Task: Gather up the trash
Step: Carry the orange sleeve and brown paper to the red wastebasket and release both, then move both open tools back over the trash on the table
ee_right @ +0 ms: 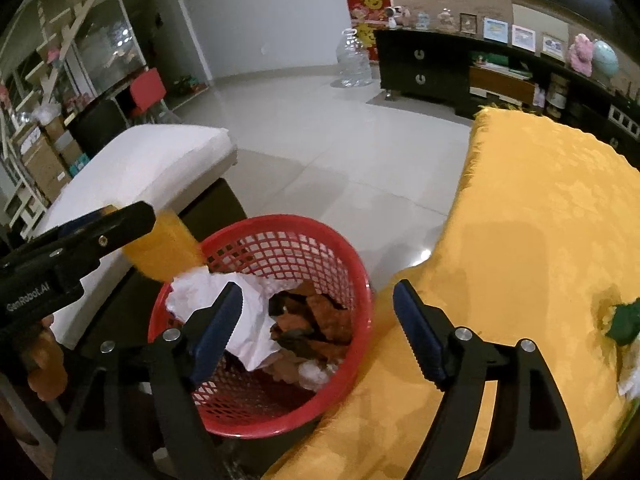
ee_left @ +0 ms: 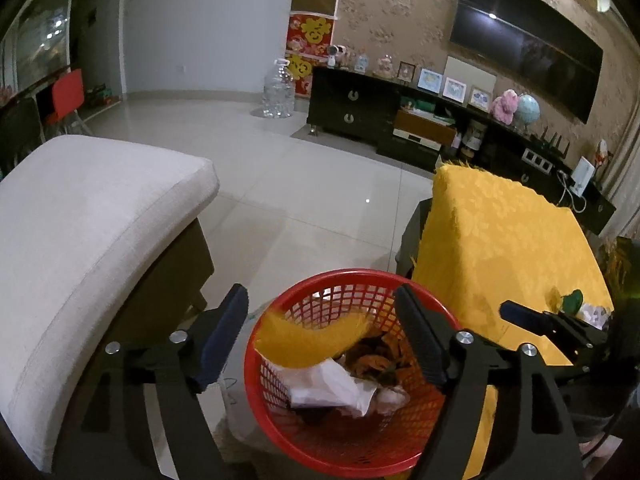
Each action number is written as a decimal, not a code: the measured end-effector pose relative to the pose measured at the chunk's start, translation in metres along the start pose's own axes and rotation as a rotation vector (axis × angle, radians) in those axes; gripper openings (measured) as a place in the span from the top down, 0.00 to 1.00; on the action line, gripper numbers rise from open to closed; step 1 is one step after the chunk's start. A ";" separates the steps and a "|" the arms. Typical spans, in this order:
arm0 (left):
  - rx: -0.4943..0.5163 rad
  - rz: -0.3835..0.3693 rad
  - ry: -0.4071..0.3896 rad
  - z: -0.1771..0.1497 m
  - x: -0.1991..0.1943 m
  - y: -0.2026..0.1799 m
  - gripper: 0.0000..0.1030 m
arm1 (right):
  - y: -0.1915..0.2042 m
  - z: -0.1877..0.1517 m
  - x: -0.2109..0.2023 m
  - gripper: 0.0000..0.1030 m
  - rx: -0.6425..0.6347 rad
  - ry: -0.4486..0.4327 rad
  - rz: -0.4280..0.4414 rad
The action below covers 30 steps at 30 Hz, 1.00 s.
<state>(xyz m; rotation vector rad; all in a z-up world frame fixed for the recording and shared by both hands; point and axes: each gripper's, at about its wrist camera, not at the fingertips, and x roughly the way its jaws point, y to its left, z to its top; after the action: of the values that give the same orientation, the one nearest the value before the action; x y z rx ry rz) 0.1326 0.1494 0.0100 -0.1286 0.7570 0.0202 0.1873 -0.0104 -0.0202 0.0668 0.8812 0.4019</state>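
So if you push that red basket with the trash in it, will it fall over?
Probably it slides or tips easily. The red basket is thin open mesh, so likely light, and it holds only crumpled white paper and dry brown scraps. Its base looks narrower than its rim, which favours tipping.

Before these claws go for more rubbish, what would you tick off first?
1. Left gripper open, empty: ok.
2. Right gripper open, empty: ok.
3. Red basket upright beside the table: ok.
4. Yellow strip fully inside the basket: not ok, it drapes over the rim.
5. Trash left on the yellow tablecloth: green scrap and white bits remain, not ok.
6. Room left in the basket: cannot tell.
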 end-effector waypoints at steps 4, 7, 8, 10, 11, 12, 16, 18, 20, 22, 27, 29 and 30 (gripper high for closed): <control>-0.012 -0.005 -0.008 0.002 -0.001 0.000 0.26 | -0.010 0.000 -0.016 0.26 0.012 -0.036 -0.042; -0.009 -0.015 -0.007 0.003 0.000 -0.004 0.26 | -0.020 0.000 -0.029 0.26 0.031 -0.063 -0.071; -0.003 -0.017 -0.008 0.003 0.000 -0.007 0.26 | -0.024 0.000 -0.033 0.26 0.039 -0.071 -0.078; 0.013 -0.024 -0.011 0.002 0.000 -0.014 0.26 | -0.031 -0.001 -0.042 0.26 0.053 -0.088 -0.099; 0.021 -0.027 -0.012 0.002 -0.001 -0.018 0.26 | -0.033 -0.003 -0.046 0.26 0.057 -0.096 -0.111; 0.033 -0.033 -0.014 0.001 -0.001 -0.023 0.26 | -0.036 -0.003 -0.050 0.26 0.060 -0.103 -0.124; 0.062 -0.054 -0.013 -0.001 0.000 -0.040 0.26 | -0.053 -0.008 -0.067 0.26 0.078 -0.128 -0.182; 0.078 -0.065 -0.011 -0.003 0.001 -0.048 0.26 | -0.064 -0.011 -0.077 0.26 0.097 -0.140 -0.209; 0.099 -0.075 -0.006 -0.006 0.003 -0.058 0.26 | -0.075 -0.015 -0.083 0.26 0.119 -0.149 -0.235; 0.121 -0.085 0.000 -0.009 0.005 -0.070 0.26 | -0.090 -0.019 -0.094 0.26 0.149 -0.156 -0.266; 0.164 -0.115 0.006 -0.014 0.007 -0.097 0.25 | -0.128 -0.034 -0.117 0.26 0.240 -0.170 -0.349; 0.177 -0.125 0.007 -0.015 0.008 -0.109 0.24 | -0.144 -0.042 -0.127 0.26 0.282 -0.178 -0.377; 0.185 -0.132 0.007 -0.016 0.009 -0.115 0.23 | -0.150 -0.046 -0.131 0.26 0.299 -0.180 -0.391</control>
<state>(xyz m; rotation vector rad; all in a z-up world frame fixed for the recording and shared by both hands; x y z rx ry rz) 0.1354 0.0336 0.0052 -0.0024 0.7526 -0.1749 0.1259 -0.2022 0.0137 0.1992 0.7488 -0.1018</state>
